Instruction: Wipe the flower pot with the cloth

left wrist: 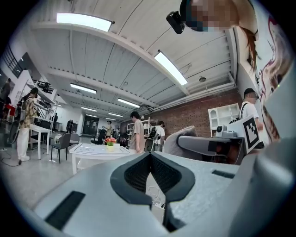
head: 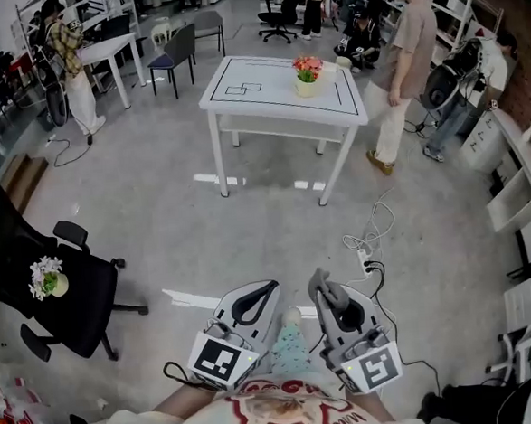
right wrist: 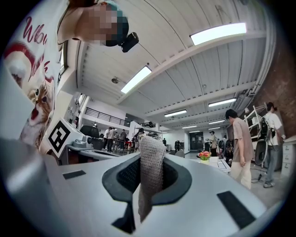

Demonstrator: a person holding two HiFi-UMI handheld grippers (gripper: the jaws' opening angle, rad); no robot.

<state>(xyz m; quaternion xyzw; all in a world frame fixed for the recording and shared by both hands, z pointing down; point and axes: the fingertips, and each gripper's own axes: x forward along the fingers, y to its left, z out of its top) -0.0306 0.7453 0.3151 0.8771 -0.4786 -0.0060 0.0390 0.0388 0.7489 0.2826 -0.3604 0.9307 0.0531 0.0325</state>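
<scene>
Well ahead of both pairs of fingers, across a wide stretch of grey floor (head: 248, 217), stands the white surface (head: 266, 89) that carries the task's flower pot (head: 307, 87), a pale pot of pink and orange blooms near its far right corner. A person in beige (head: 405, 70) stands just beside that corner. Ahead and to the left of the fingers is a black office chair (head: 72, 293) with a second, smaller pot of white flowers (head: 48, 278) on its seat.

The 2 grippers are held close to the wearer's chest, far from the work. The left gripper (left wrist: 155, 185) has its fingers pressed together on nothing. The right gripper (right wrist: 149, 185) has its fingers clamped on the grey knitted cloth (right wrist: 150, 162), which sticks up past the tips as a narrow folded strip.

Loose white cables (head: 371, 231) trail over the floor between the fingers and the surface, so a foot could catch on the walk over. The pot looks light; I judge that a 1-sided wipe could tip or slide it unless the left fingers steady it. The thin strip of cloth may also pull free under rubbing.
</scene>
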